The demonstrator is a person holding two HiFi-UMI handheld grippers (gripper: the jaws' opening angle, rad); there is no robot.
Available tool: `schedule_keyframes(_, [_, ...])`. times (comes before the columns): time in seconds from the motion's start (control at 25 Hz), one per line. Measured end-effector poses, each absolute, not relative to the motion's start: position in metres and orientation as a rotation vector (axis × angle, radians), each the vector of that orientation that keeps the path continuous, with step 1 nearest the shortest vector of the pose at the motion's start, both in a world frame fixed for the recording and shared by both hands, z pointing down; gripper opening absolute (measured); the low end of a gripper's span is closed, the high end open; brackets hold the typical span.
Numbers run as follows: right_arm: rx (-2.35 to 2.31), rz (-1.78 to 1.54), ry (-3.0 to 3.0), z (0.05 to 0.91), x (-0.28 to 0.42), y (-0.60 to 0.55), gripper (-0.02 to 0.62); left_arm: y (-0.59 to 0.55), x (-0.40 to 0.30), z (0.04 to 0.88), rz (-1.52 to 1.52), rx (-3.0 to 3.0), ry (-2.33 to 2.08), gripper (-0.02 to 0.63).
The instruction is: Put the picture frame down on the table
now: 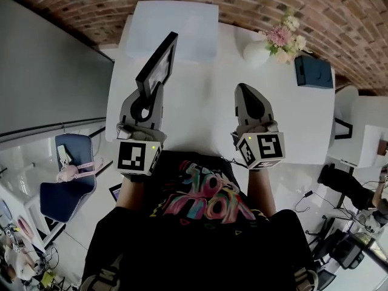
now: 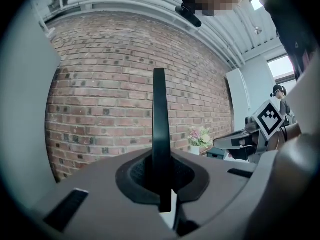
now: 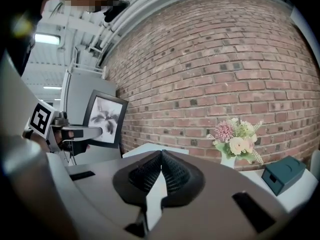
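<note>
Carrying stage, seen from the head view: the left gripper [image 1: 147,99] is clamped tight on the lower edge of the picture frame [image 1: 159,62]; the frame stands upright and clear of the white table [image 1: 206,114], rising toward 12 o'clock; the left gripper view shows it edge-on between the pads. The right gripper [image 1: 245,91] has its jaws pressed together on nothing, level with the left and well apart from it at 3 o'clock.

The frame has not yet been set down. The next move probably calls for lowering the left gripper until the frame's bottom edge meets the tabletop, then parting the jaws only once it rests steadily.

Edges and room: the table's left edge runs close at 9 o'clock of the held frame, so drift that way risks an overhang; the bare surface ahead, between the grippers, offers ample room; the vase of flowers [image 1: 271,43] at 1 o'clock and the blue box [image 1: 313,71] at 2 o'clock stand well clear.
</note>
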State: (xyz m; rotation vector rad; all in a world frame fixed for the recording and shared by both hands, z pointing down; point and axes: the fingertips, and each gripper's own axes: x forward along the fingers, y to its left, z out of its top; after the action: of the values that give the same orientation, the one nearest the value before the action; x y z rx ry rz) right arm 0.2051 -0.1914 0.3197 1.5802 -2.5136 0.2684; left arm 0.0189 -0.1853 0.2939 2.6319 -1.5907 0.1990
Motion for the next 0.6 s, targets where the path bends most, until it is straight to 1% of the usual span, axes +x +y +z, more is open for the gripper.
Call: schedule_keyframes(0.6, [1.508,0.293,-2.541,0.331,0.158,-0.2,0.018,-0.186,-0.015,0.307,0.152,2.594,-1.553,0.029])
